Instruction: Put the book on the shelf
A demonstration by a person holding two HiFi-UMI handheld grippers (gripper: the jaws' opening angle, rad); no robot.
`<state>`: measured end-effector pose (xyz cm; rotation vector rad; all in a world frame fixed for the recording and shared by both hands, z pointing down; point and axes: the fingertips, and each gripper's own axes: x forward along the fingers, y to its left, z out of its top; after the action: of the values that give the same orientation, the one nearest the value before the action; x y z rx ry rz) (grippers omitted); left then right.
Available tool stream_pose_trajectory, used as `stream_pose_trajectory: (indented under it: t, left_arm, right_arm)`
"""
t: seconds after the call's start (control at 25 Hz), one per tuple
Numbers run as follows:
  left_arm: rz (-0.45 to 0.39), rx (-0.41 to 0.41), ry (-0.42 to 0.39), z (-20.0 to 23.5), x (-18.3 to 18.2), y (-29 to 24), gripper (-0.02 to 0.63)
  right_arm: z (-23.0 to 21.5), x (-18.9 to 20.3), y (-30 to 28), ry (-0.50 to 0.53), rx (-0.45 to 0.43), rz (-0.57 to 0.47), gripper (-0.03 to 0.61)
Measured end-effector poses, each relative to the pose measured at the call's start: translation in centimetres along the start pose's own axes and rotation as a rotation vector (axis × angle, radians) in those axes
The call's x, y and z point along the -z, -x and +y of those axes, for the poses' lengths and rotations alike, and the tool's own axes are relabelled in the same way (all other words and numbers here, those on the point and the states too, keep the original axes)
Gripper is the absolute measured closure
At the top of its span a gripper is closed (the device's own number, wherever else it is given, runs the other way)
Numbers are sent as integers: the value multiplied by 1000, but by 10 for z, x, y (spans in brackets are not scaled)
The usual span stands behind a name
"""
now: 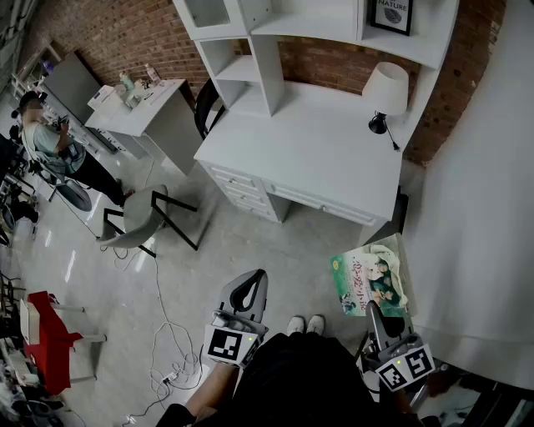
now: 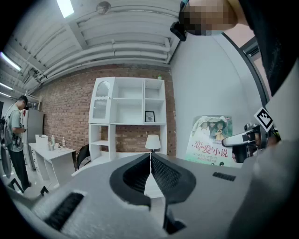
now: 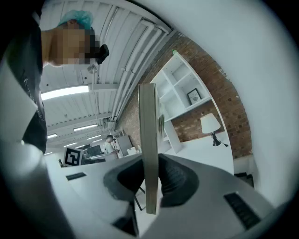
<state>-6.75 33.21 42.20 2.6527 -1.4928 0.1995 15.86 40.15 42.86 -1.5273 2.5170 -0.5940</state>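
The book (image 1: 370,280) has a green cover with figures and red characters. My right gripper (image 1: 374,308) is shut on its lower edge and holds it upright over the floor, to the right of my feet. In the right gripper view the book (image 3: 149,144) stands edge-on between the pads of the right gripper (image 3: 152,179). My left gripper (image 1: 253,282) hangs over the floor at the left, shut and empty; its jaws meet in the left gripper view (image 2: 150,158). The white shelf unit (image 1: 250,58) rises behind the white desk (image 1: 317,154), some way ahead. The left gripper view also shows the book (image 2: 210,139) and the shelf (image 2: 128,100).
A white lamp (image 1: 385,92) stands on the desk's right side and a framed picture (image 1: 390,15) in the shelf. A grey chair (image 1: 140,218), a second white table (image 1: 142,108) and a person (image 1: 50,142) are at the left. Cables (image 1: 167,367) lie on the floor. A white wall (image 1: 484,208) runs along the right.
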Motion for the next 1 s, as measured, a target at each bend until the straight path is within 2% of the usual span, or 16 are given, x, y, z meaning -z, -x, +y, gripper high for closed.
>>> stream_pose_trajectory:
  t: [0.24,0.4,0.64,1.0]
  left_arm:
    - [0,-9,-2,-4,6,2,597]
    - [-40,-9,-22,-12,1,5,597]
    - [-30,-29,-34,-18,7,12,597]
    - [-30,-33,-8,-11,8,-5,597]
  right_arm:
    - [-7,-1,2,5,-13,-23,502]
    - [-9,0,1,29,-42,-34,502]
    - [-7,-3,3,47,-70,-34,502]
    - [-15,-5,-18,46,-93,-24,502]
